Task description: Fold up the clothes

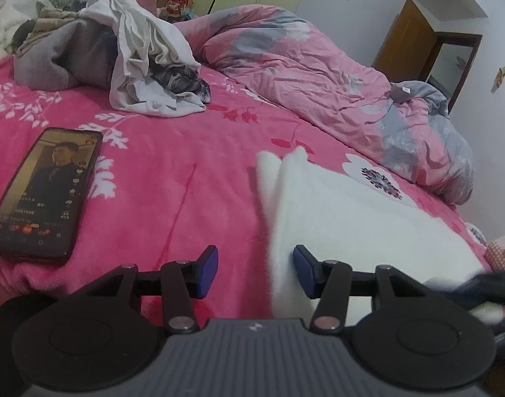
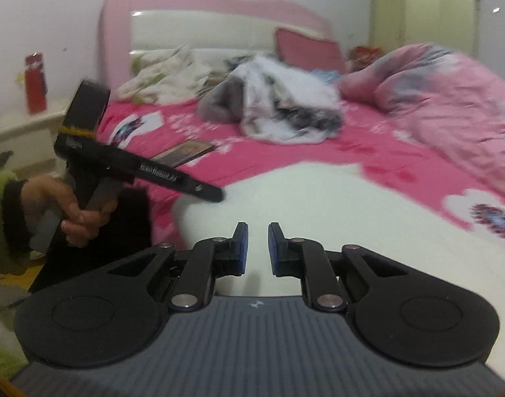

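Left tongs (image 1: pixel 255 271) wide open, nothing held, straddling the left edge of the white garment (image 1: pixel 351 218). Right tongs (image 2: pixel 257 248) narrowly parted, empty, hovering over the same cloth. Garment lies spread on the pink bed (image 1: pixel 173 178) right in front of me: fluffy, plain white, two pointed corners sticking up at its far end. Looks soft and light, will sag and bunch; I'd pinch it at edges or corners. Phone (image 1: pixel 44 192) to the left. Further back, unfolded clothes pile (image 1: pixel 130 63), then crumpled duvet (image 1: pixel 318 66).
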Demonstrator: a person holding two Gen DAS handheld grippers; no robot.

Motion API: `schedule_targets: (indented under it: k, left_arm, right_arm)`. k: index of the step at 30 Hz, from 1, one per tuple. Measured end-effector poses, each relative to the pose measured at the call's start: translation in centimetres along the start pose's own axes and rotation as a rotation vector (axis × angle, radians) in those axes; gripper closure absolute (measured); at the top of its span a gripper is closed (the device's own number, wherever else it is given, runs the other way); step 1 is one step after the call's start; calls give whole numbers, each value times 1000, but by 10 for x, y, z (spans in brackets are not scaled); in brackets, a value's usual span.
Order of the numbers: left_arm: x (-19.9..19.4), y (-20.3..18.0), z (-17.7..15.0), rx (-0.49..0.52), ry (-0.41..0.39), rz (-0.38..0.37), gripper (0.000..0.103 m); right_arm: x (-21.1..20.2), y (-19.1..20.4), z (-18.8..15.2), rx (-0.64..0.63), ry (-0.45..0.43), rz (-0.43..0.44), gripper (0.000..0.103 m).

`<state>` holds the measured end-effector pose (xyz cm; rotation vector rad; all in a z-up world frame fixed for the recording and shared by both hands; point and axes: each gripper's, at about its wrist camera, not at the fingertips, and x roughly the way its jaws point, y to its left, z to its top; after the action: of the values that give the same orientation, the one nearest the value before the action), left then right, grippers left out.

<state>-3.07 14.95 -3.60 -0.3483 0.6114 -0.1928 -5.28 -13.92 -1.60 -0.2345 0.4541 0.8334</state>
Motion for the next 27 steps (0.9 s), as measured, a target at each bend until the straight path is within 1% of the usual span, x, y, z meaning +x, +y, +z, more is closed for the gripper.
schedule_targets:
  k: [4,6,9,10,13,22,26,27]
  left_arm:
    - [0,3,-3,-3,-8,-11,50]
    - [0,5,-4,-14,-16,-20,50]
    - [-4,10,-2,-50,-27,-43,51]
    - [-7,10,-1,-55,-35,-45,51]
    - [-16,15,2,-73,-61,-41,51]
    - [-47,47,12,-178,-139,-8,51]
    - [-53,48,12,-173,-142,2,51]
    - [-54,46,12,-165,-141,2,51]
  right_arm:
    - [41,2,-26,-31,86,2,92]
    - [42,4,-15,-35,135,-4,92]
    - [26,17,7,-79,88,13,92]
    - [27,19,9,-87,83,19,92]
    - [40,25,11,-100,87,37,90]
    - [78,41,15,-140,98,92,90]
    - [95,48,17,-158,103,116,90]
    - [101,48,11,-158,92,122,90]
